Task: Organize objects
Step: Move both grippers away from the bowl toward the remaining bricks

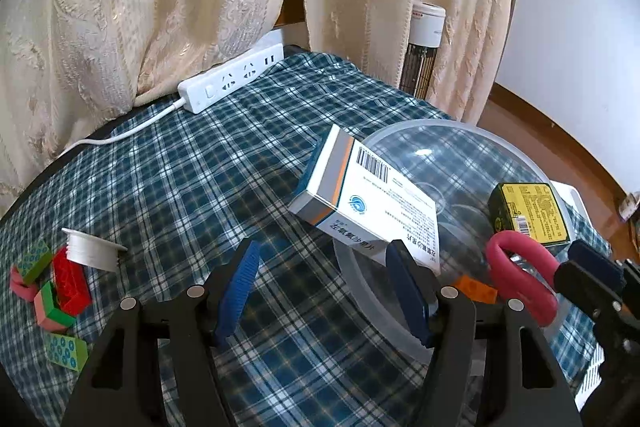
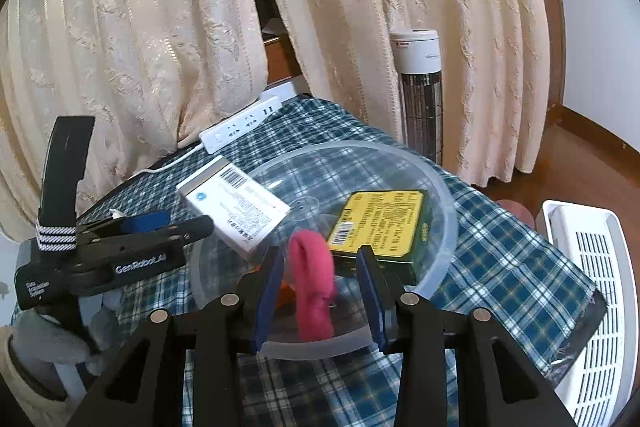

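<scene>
A clear plastic bowl [image 1: 432,123] [image 2: 352,143] stands on the plaid tablecloth. In it lie a yellow-green box [image 1: 532,211] [image 2: 380,223] and an orange brick [image 1: 476,289]. A white medicine box [image 1: 360,199] [image 2: 236,207] leans tilted on the bowl's left rim. My left gripper [image 1: 324,245] [image 2: 188,221] is open just behind that box, one fingertip at its corner. A pink loop [image 1: 520,279] [image 2: 312,287] stands on edge between the pads of my right gripper [image 2: 320,251] [image 1: 576,259], with a gap on its right side. A white spool [image 1: 90,251], a red brick [image 1: 72,283] and green blocks [image 1: 66,351] lie at the left.
A white power strip [image 1: 236,79] [image 2: 240,125] with its cable lies at the table's back edge under cream curtains. A white slatted basket [image 2: 592,287] stands off the table's right edge. A tower heater [image 2: 420,87] stands on the floor behind.
</scene>
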Demonstrator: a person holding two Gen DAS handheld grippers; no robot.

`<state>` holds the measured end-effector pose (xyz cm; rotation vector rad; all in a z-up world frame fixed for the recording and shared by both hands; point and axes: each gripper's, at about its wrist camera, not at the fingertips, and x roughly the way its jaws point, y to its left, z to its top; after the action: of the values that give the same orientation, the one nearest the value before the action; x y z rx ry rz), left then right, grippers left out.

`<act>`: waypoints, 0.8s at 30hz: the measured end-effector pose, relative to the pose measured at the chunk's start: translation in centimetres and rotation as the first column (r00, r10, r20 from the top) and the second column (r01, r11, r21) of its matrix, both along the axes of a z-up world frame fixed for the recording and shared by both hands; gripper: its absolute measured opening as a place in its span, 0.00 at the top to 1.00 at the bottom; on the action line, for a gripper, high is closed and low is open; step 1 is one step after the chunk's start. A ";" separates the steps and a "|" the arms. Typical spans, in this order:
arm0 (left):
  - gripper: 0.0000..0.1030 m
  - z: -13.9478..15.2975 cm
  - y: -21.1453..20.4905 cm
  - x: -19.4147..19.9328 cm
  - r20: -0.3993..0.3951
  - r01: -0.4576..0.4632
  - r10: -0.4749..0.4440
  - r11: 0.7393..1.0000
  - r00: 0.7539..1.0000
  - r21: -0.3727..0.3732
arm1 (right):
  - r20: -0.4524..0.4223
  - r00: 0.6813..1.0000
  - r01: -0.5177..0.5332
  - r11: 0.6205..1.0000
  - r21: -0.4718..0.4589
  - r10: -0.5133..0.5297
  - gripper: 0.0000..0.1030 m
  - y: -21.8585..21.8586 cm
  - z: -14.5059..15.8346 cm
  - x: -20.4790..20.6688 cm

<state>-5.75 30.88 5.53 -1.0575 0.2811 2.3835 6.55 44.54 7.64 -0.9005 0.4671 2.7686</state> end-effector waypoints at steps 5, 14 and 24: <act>0.35 1.1 -1.2 0.4 -0.016 -0.012 0.012 1.000 1.000 0.009 | -0.013 0.999 -0.033 0.999 0.001 0.033 0.58 -1.3 0.3 -0.2; 0.27 2.2 -5.5 1.0 -0.012 -0.071 0.071 0.997 0.997 0.037 | -0.017 0.995 -0.095 0.995 0.014 0.095 0.52 -4.2 1.1 -1.1; 0.19 2.2 -11.5 1.2 -0.025 -0.172 0.173 0.985 0.985 0.029 | -0.019 0.986 -0.163 0.986 0.026 0.163 0.38 -8.2 1.8 -2.1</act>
<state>-4.54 19.38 7.76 -1.0761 0.1726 2.5501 4.43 36.37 9.40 -0.9451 0.3769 2.9263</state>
